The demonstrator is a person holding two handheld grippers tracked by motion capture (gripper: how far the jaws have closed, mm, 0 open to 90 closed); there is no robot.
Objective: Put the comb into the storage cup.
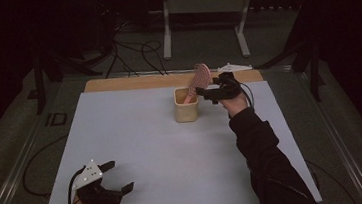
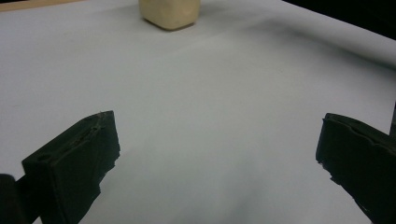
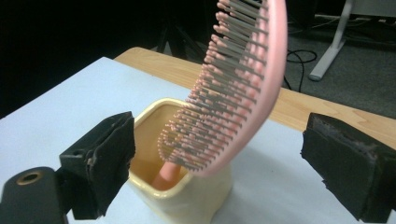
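The pink brush (image 3: 233, 88) stands handle-down in the cream cup (image 3: 187, 196), head leaning out toward the back right. The right gripper (image 3: 215, 158) has its jaws spread wide on either side of it, not touching. The left gripper (image 1: 116, 181) rests at the near left of the table (image 1: 174, 158), jaws also spread.

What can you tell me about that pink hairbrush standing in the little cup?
The pink hairbrush has an oval, slightly curved head of what looks like plastic, set with rows of thin grey bristles with pink tips. Its handle goes down into the cream square cup, handle end at the bottom, so the brush stands head up and leans over the cup's rim. The cup sits toward the far side of the white table. The right gripper is open, its jaws apart on either side of the head and not touching it.
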